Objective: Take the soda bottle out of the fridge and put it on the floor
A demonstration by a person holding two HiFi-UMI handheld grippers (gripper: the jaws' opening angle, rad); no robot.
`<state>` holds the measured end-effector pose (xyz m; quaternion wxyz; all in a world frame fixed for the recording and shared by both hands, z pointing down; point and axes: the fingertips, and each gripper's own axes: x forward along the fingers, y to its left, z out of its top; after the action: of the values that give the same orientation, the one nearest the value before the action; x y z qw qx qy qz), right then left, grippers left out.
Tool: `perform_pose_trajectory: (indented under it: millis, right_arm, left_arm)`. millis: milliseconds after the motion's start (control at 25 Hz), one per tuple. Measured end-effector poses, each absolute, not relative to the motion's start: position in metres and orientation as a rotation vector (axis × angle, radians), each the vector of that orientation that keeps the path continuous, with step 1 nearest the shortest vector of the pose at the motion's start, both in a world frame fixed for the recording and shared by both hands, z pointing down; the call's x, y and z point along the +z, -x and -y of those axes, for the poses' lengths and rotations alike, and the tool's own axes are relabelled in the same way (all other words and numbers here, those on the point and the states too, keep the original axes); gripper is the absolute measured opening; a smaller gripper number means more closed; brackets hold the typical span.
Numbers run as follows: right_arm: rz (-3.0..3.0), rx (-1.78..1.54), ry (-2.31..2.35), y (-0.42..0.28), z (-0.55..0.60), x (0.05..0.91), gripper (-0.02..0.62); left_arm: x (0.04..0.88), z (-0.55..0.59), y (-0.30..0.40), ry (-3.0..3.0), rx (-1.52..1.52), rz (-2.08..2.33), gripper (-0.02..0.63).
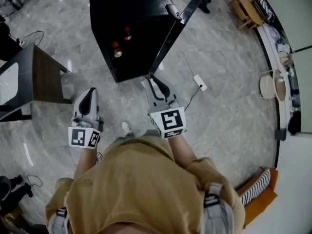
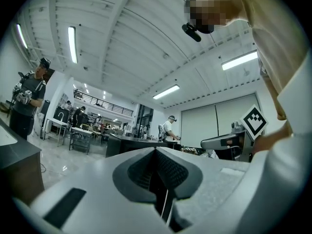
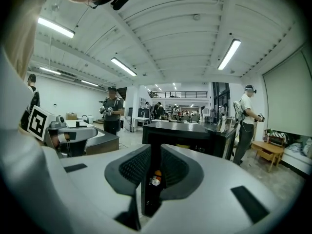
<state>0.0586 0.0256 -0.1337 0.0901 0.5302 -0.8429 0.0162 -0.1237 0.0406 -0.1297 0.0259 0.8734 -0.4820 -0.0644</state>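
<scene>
We have the fridge [image 1: 131,6] open, soda bottle [image 1: 116,49] inside; left gripper [image 1: 89,91], fingers together; right gripper [image 1: 152,80], fingers parting, empty.

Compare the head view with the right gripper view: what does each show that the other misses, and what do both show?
Head view only: a power strip on the floor, a red-capped bottle in the black fridge, and the wearer's shoe. Right gripper view only: ceiling lights, standing people, and the right gripper with its jaws opening a slit, nothing between them. Both: the fridge, an orange bottle inside it, and the left gripper.
</scene>
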Motion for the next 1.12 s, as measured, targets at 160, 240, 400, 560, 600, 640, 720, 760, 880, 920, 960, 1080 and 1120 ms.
perform_pose_trajectory:
  millis: [160,240,400,560,600,640,720,760,880,920,960,1080,1120]
  right_arm:
    - [2.473,0.05,-1.604,-0.05,-0.011,-0.132,0.077]
    - [2.458,0.056,-1.607,-0.054,-0.007,-0.131,0.083]
    - [2.45,0.084,-1.579,-0.059,0.011,-0.12,0.092]
    - [2.473,0.119,-1.507,-0.062,0.029,-0.108,0.104]
    - [2.477,0.116,-1.485,-0.061,0.034,-0.105,0.11]
    - [2.481,0.104,-1.467,-0.061,0.04,-0.103,0.11]
    - [2.483,0.066,-1.442,-0.059,0.055,-0.096,0.11]
    - [2.481,0.051,-1.431,-0.058,0.064,-0.089,0.11]
    - [2.472,0.047,-1.423,-0.056,0.096,-0.06,0.112]
    - [2.464,0.054,-1.436,-0.057,0.108,-0.048,0.115]
    - [2.455,0.062,-1.455,-0.059,0.121,-0.036,0.117]
    - [2.432,0.088,-1.511,-0.062,0.153,0.0,0.124]
    - [2.427,0.1,-1.52,-0.063,0.161,0.013,0.13]
  left_arm:
    - [-0.127,-0.021,0.135,-2.7,-0.212,1.463,0.002]
    - [-0.126,-0.018,0.134,-2.694,-0.212,1.454,0.002]
    - [-0.117,-0.007,0.125,-2.675,-0.189,1.451,0.002]
    - [-0.116,0.001,0.115,-2.654,-0.184,1.508,0.002]
    - [-0.116,0.002,0.113,-2.637,-0.184,1.526,0.002]
    - [-0.115,0.004,0.112,-2.626,-0.182,1.541,0.002]
    - [-0.112,0.011,0.109,-2.615,-0.166,1.564,0.002]
    - [-0.108,0.015,0.108,-2.607,-0.156,1.573,0.002]
    - [-0.091,0.031,0.105,-2.581,-0.128,1.606,0.002]
    - [-0.085,0.037,0.104,-2.575,-0.123,1.616,0.002]
    - [-0.077,0.043,0.104,-2.571,-0.12,1.627,0.002]
    - [-0.052,0.062,0.103,-2.566,-0.092,1.66,0.002]
    - [-0.042,0.068,0.103,-2.563,-0.079,1.673,0.002]
